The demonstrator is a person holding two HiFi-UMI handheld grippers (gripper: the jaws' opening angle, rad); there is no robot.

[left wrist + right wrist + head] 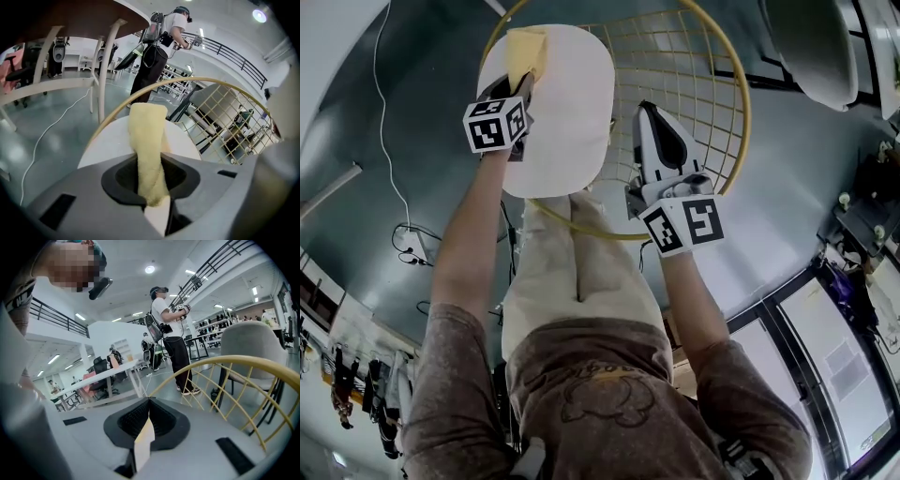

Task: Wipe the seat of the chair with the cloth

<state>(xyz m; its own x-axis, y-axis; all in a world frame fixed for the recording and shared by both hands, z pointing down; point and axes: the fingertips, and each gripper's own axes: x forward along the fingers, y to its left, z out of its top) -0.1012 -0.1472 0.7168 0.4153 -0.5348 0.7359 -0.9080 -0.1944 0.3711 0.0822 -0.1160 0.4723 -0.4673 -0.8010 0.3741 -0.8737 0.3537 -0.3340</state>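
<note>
The chair has a white round seat [567, 122] inside a yellow wire backrest [694, 75]. A pale yellow cloth [525, 52] lies on the seat's far left part, and my left gripper [523, 89] is shut on its near end. In the left gripper view the cloth [146, 140] runs out of my left gripper [153, 199] onto the seat [105, 147]. My right gripper [650, 112] hovers to the right of the seat over the wire mesh, shut with nothing in it. The right gripper view shows my right gripper [149, 401] closed, with the yellow rim [225, 363] ahead.
A grey chair [811, 47] stands at the far right and a white cable [384, 141] trails over the floor at left. White table legs [105, 70] stand left of the chair. Another person [157, 51] with grippers stands beyond it.
</note>
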